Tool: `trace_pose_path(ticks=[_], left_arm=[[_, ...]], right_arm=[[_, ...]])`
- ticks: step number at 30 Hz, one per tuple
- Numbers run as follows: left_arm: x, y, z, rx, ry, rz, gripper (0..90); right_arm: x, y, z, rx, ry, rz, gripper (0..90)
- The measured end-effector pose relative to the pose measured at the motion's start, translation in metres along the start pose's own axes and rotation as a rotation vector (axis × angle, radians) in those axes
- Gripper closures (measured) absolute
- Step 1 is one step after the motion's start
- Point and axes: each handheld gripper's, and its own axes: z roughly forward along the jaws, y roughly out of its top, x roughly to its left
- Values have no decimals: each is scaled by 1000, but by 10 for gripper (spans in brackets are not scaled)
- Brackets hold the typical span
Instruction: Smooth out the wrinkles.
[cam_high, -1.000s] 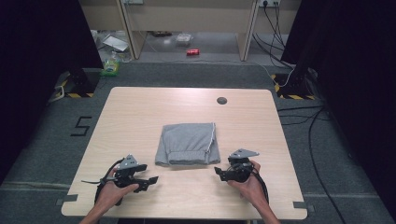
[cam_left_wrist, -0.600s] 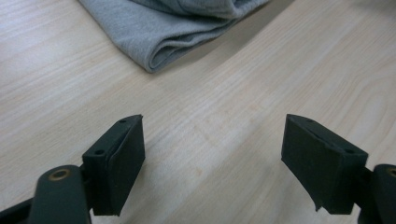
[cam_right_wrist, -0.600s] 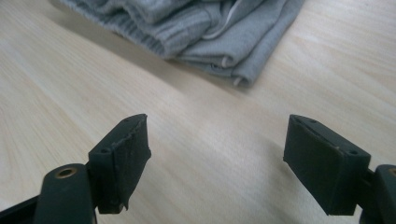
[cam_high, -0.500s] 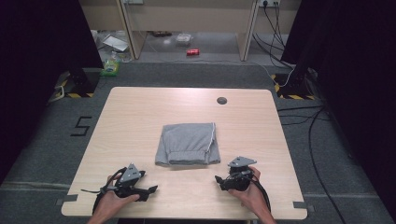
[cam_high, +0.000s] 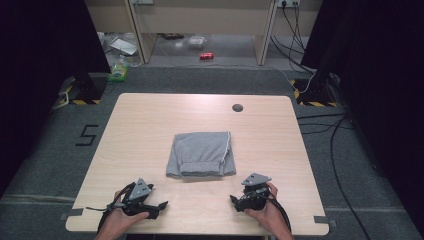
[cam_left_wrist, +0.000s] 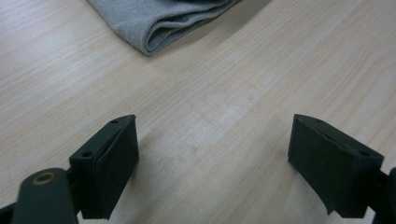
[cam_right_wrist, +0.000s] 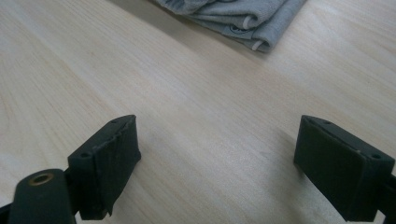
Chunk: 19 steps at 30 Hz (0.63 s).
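Folding stage, apparently complete: the grey garment lies folded into a compact rectangle at the middle of the counter. I hold the left gripper and right gripper near the counter's near edge, well apart from the cloth; both have just been opening, jaws wide, nothing between them. I judge little remains beyond withdrawing.

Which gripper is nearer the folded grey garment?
Right gripper, just below the folded grey garment's right corner. The left gripper sits lower-left, a bit farther. Both open, empty.
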Motion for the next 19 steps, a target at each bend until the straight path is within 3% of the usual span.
trace_pose_path(ticks=[19], left_arm=[[0, 0, 0, 0, -5, 3, 146]], right_arm=[[0, 0, 1, -6, 8, -3, 140]])
